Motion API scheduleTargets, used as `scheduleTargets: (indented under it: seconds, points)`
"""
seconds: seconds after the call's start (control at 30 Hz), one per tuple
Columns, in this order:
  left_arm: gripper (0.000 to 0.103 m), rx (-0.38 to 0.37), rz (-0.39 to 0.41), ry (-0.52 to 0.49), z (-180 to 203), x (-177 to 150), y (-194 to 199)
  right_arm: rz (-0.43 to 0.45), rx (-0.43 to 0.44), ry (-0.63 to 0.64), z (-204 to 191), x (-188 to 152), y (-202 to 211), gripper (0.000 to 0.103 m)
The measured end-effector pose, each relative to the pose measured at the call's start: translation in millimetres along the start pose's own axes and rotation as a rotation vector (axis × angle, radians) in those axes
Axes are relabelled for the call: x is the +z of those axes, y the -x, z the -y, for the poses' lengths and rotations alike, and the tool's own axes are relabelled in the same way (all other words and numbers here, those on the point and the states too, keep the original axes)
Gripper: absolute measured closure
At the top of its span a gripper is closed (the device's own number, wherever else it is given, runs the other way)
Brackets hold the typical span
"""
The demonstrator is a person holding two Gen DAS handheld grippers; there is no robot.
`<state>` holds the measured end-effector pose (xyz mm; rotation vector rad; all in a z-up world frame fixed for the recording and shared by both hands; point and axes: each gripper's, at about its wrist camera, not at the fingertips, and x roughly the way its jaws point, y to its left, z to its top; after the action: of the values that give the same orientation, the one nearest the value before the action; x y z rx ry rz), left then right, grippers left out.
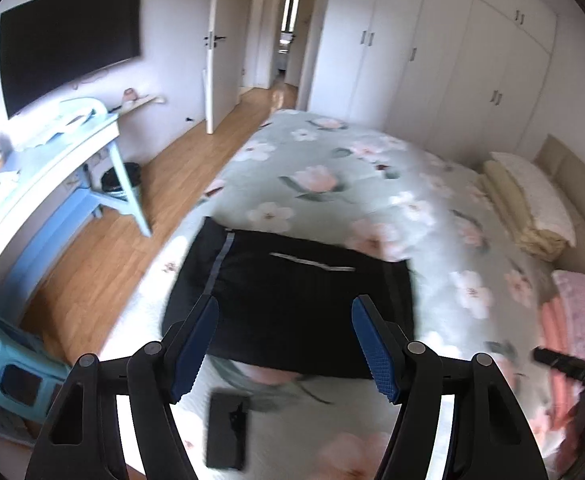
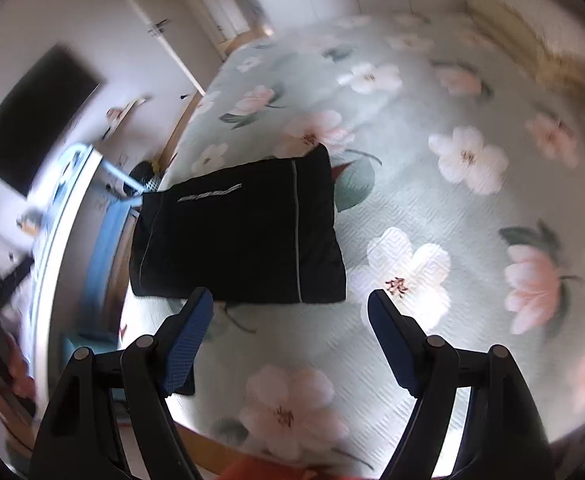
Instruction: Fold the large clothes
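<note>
Grippers come first in both views. The left gripper (image 1: 284, 336) hangs over the near edge of the bed (image 1: 372, 184) with its jaws spread wide and nothing between them; its blue pads (image 1: 194, 344) frame the black garment (image 1: 292, 304). A dark phone (image 1: 227, 426) lies flat on the bedspread just below that gripper, near the mattress edge. The right gripper (image 2: 290, 332) is likewise wide apart and empty, hovering over the floral bedspread (image 2: 432, 208) just short of the garment (image 2: 236, 236).

The garment lies folded into a compact rectangle near the bed's corner on the desk side, with thin grey piping along two seams and a pale strip across its top face. Beyond it the bedspread runs to pillows (image 1: 532, 196) at the headboard. A blue desk (image 1: 52, 160) stands well apart across the wood floor (image 1: 112, 248), with a TV (image 1: 68, 40) on the wall above. Wardrobes (image 1: 452, 48) and an open door (image 1: 222, 40) lie farthest back.
</note>
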<state>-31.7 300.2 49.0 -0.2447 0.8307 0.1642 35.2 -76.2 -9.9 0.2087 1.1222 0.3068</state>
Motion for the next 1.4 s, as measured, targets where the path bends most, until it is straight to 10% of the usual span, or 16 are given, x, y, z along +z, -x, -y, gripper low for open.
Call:
scheduleTargets:
  seconds: [0.23, 0.43, 1.4]
  points:
    - [0.030, 0.023, -0.182, 0.156, 37.8, -40.4, 34.4, -0.007, -0.183, 0.083, -64.3, -42.8, 57.0, 0.018]
    - [0.030, 0.176, -0.238, 0.025, 50.1, -63.1, 40.6, -0.049, -0.207, 0.120, -102.1, -61.2, 52.6, 0.018]
    - [0.030, 0.128, -0.343, -0.204, -13.7, 36.1, -80.7, -0.168, -0.360, 0.079, -206.2, 5.9, -70.6, 0.018]
